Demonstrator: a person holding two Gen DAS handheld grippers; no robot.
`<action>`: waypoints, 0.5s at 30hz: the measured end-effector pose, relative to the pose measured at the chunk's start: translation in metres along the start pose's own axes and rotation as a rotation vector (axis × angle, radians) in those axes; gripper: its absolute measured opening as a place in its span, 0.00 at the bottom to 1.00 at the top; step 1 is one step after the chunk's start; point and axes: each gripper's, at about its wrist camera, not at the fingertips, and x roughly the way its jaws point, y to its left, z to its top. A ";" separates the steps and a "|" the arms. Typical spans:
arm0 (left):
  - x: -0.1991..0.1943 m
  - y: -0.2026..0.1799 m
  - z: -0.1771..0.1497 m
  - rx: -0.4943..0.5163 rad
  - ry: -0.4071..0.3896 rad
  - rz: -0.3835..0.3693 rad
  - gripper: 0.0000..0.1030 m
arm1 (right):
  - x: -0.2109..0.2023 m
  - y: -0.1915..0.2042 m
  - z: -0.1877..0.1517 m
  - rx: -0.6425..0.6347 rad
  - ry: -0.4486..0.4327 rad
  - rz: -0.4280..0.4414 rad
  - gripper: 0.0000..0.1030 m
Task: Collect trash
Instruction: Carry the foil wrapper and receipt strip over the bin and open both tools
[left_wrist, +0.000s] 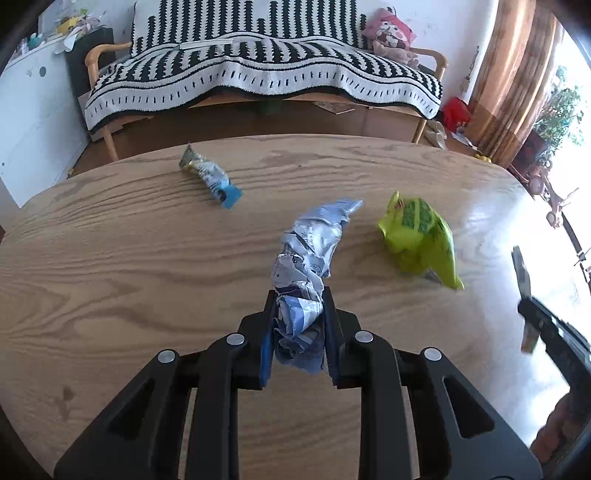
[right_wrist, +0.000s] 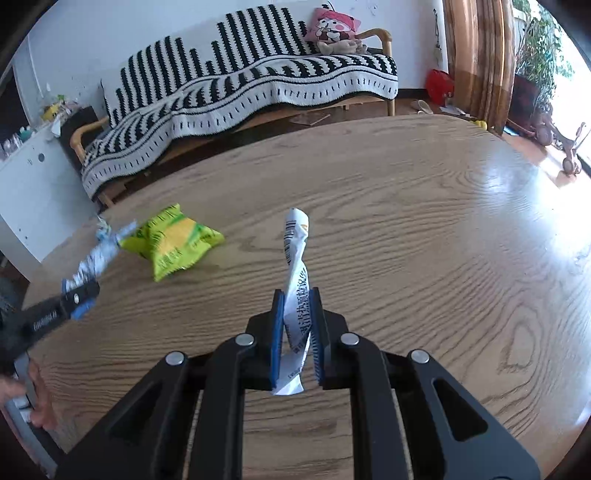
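So both tongs are loaded right now. My left gripper (left_wrist: 299, 314) is clamping a crumpled blue wrapper (left_wrist: 308, 258), and my right gripper (right_wrist: 297, 317) is pinching a twisted white wrapper (right_wrist: 295, 280), both lifted off the tabletop (left_wrist: 110, 266). I'm guessing I'm mid-carry here, two pieces picked and heading for wherever the trash goes, though no bin is showing in either view. Two more are lying out there: a green bag (left_wrist: 421, 240) toward the right edge and a small blue packet (left_wrist: 210, 177) close to the far edge. Next I'm needing to drop these two somewhere, then go back for the bag, which looks puffy and slippery, so I'm aiming for a corner.
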 end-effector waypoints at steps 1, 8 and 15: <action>-0.003 0.002 -0.004 0.003 0.000 0.002 0.21 | -0.002 0.000 0.001 0.001 -0.003 0.002 0.14; -0.012 0.015 -0.015 -0.055 0.002 -0.039 0.21 | 0.004 0.016 -0.002 0.002 0.049 0.031 0.14; -0.017 0.010 -0.017 -0.026 -0.021 -0.008 0.21 | -0.005 0.033 -0.002 -0.054 -0.011 -0.015 0.14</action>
